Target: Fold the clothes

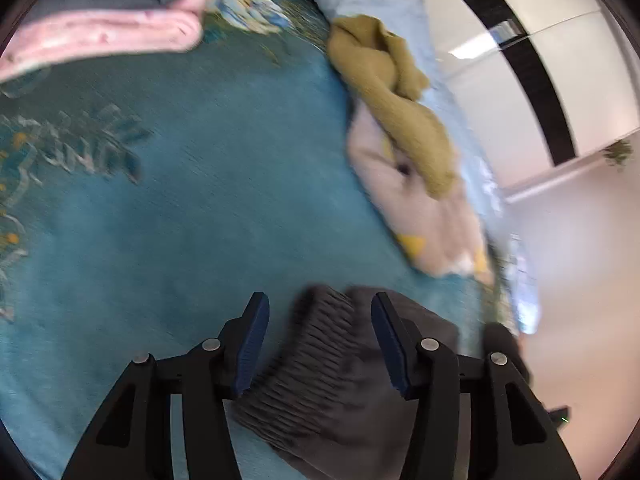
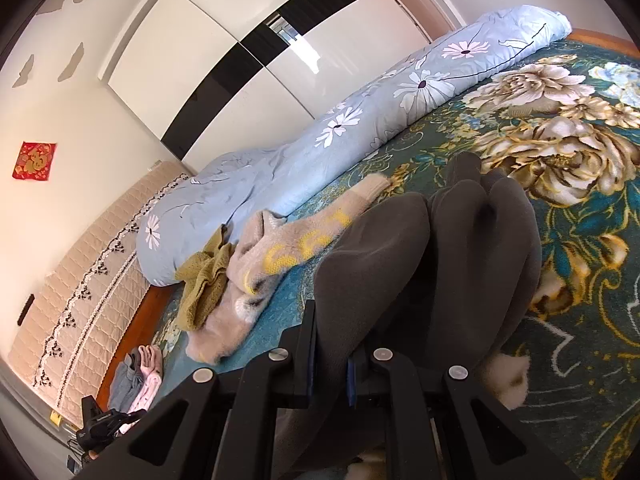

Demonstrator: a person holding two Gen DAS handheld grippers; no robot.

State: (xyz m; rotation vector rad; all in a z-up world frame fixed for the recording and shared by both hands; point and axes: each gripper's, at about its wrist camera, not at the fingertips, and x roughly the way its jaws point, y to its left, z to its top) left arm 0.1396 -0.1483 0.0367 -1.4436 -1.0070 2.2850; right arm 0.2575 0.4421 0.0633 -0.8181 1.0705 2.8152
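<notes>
two grippers are working one dark grey garment (image 2: 420,272) over the bed (image 2: 580,280); right gripper (image 2: 330,354) is pinching its fabric, while left gripper (image 1: 318,344), jaws apart, is straddling the ribbed hem (image 1: 304,364); closing squarely there would be keeping the fold even.

A: How many garments lie loose on the bed?

B: Three kinds, one of each: one grey garment (image 2: 420,264) at centre, one beige sweater (image 2: 280,256) left of centre, one olive knit (image 2: 204,280) further left.

A: And folded ones?

B: One small stack (image 2: 138,380) at lower left; it shows pink and grey pieces, exact count unclear.

A: Bedding?

B: One blue quilt (image 2: 320,136), rolled, across the upper middle. One teal floral bedspread (image 2: 580,260) at right.

A: Grippers?

B: Two: one left gripper (image 1: 320,344), one right gripper (image 2: 330,354), each with two fingers.

A: On the wall?

B: One red square (image 2: 35,161) at far left.
</notes>
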